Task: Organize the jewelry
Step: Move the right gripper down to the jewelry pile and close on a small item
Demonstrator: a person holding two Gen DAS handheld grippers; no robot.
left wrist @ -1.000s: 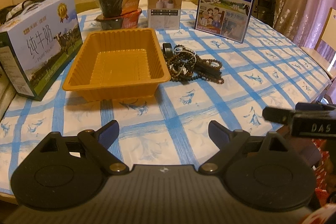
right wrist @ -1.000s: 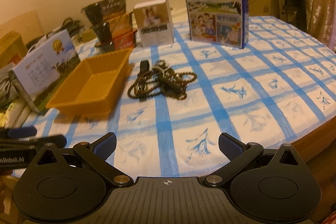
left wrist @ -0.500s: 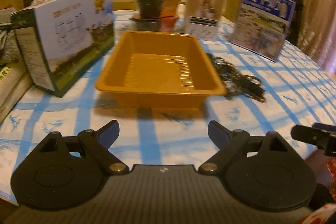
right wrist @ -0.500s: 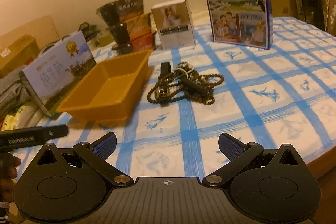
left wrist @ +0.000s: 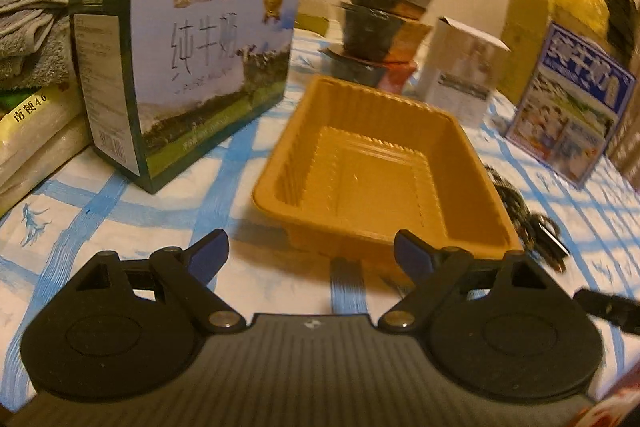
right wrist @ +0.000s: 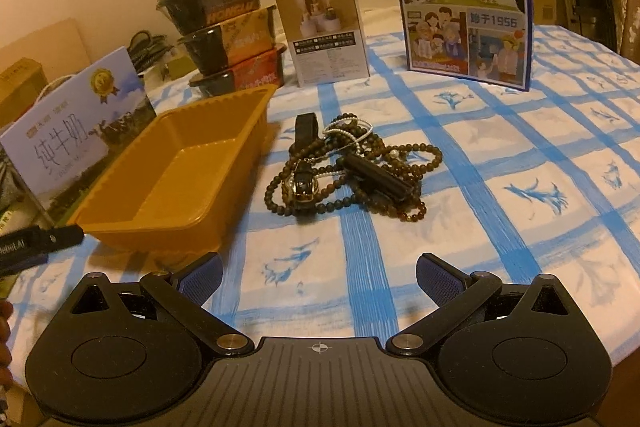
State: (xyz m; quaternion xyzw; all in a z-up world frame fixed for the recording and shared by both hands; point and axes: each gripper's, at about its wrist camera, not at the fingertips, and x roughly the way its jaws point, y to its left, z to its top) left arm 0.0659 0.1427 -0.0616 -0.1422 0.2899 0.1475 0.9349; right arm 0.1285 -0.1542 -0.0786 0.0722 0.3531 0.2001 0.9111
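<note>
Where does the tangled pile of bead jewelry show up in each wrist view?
Left wrist: the jewelry pile peeks out at the right, mostly hidden behind the orange tray.
Right wrist: the jewelry pile lies in full view at centre, on the tablecloth just right of the orange tray.
Shared landmark: the blue milk carton standing beyond the pile.

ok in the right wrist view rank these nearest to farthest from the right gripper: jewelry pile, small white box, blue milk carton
From the right gripper:
1. jewelry pile, straight ahead, mid table.
2. small white box, behind the pile, slightly left.
3. blue milk carton, far right; close to the box in depth, hard to call.
</note>
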